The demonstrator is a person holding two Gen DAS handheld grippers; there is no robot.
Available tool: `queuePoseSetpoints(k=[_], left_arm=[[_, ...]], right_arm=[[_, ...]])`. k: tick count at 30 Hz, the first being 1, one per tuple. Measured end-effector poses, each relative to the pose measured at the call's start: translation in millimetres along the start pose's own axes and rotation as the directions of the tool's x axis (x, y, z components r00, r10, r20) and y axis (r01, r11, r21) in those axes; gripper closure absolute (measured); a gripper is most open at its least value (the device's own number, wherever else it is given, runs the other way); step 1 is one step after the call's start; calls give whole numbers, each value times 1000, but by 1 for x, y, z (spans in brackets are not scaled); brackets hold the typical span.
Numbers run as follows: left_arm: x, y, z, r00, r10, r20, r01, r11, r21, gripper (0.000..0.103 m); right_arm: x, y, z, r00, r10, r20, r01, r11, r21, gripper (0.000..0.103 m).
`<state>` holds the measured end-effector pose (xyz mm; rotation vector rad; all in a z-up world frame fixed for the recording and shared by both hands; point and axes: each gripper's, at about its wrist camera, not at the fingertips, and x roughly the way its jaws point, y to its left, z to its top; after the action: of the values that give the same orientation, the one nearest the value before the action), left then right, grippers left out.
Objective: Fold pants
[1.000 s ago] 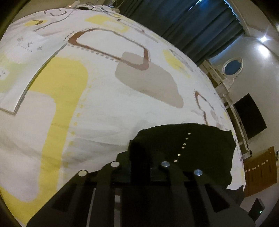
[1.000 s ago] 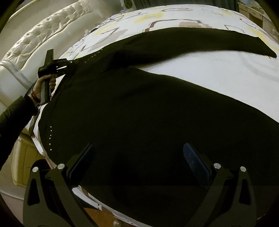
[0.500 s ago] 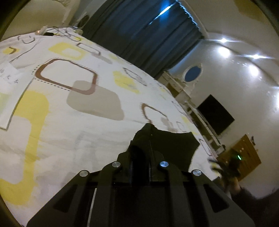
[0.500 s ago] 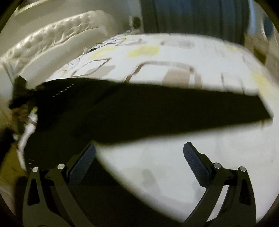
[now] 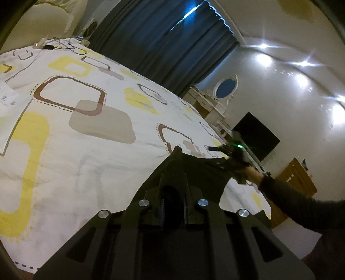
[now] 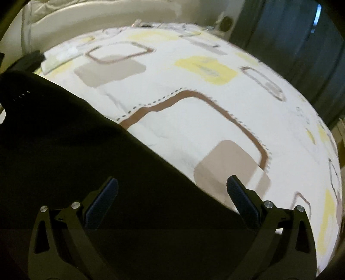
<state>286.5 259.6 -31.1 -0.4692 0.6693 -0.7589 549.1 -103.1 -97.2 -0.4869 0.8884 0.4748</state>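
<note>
Patterned bedspread (image 5: 90, 150), white with yellow, brown and taupe squares, spread ahead. Dark blue curtain (image 5: 163, 43) beyond its far edge. White dresser with oval mirror (image 5: 225, 87) ahead right. Black television (image 5: 256, 137) nearer right. Tufted headboard (image 6: 86, 13) far left.

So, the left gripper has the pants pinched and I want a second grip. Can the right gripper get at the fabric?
Probably yes. The right gripper stands open right over the black pants, nothing between them. The left gripper is shut on a far corner, out of the way.
</note>
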Motion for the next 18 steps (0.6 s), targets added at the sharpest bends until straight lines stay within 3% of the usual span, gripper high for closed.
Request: queuePoseSetpoints(k=[6, 10, 15, 17, 18], left_arm=[[-5, 0, -6, 1000, -16, 18, 16, 1000, 3, 91], [-6, 5, -11, 999, -19, 31, 20, 1000, -12, 91], [-9, 11, -13, 999, -7, 47, 9, 1000, -29, 91], [-9, 13, -13, 999, -7, 51, 9, 999, -39, 91], [-9, 14, -13, 999, -1, 52, 3, 999, -38, 91]], right_arm=[[33, -4, 10, 996, 58, -66, -63, 995, -79, 2], [31, -3, 11, 994, 90, -54, -97, 985, -141, 2], [37, -4, 11, 972, 212, -100, -224, 966, -126, 2], [39, -7, 14, 962, 254, -100, -263, 960, -92, 9], [41, -7, 16, 957, 268, -108, -278, 957, -84, 18]])
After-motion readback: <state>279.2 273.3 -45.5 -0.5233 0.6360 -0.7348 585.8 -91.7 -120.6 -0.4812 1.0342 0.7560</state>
